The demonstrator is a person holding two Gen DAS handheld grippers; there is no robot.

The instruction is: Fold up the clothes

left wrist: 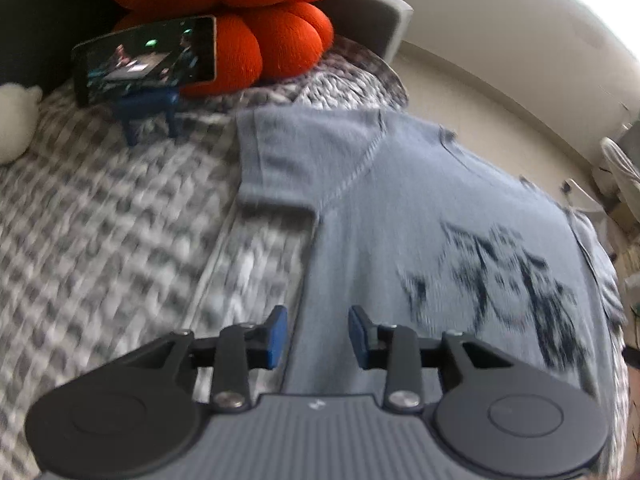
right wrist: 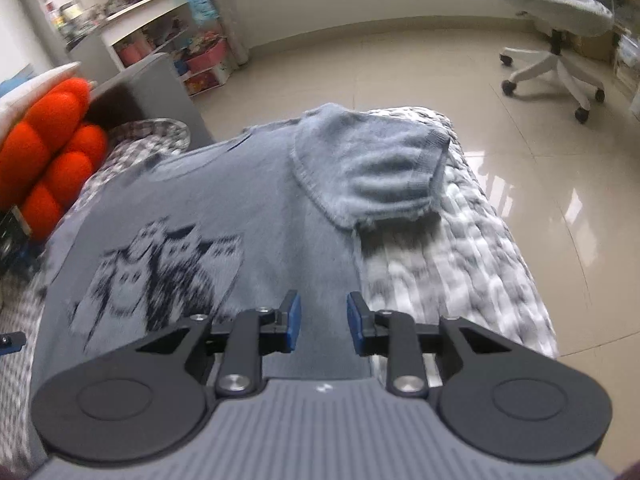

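Note:
A grey-blue knitted sweater (left wrist: 400,208) with a dark owl pattern (left wrist: 500,284) lies spread flat on a grey-and-white checked bed cover (left wrist: 100,220). My left gripper (left wrist: 317,336) hovers over the sweater's left side edge, below its left sleeve (left wrist: 296,160); its jaws stand apart with nothing between the blue pads. In the right wrist view the same sweater (right wrist: 248,208) shows its owl pattern (right wrist: 160,272) and its right sleeve (right wrist: 372,172), which is folded onto the body. My right gripper (right wrist: 324,322) hangs over the right side edge, open and empty.
An orange knotted cushion (left wrist: 248,28) and a phone on a blue stand (left wrist: 148,60) sit at the bed's head, with a white plush (left wrist: 16,120) at the left. Beyond the bed lie a tiled floor (right wrist: 520,160), a white office chair (right wrist: 556,40) and shelves (right wrist: 160,32).

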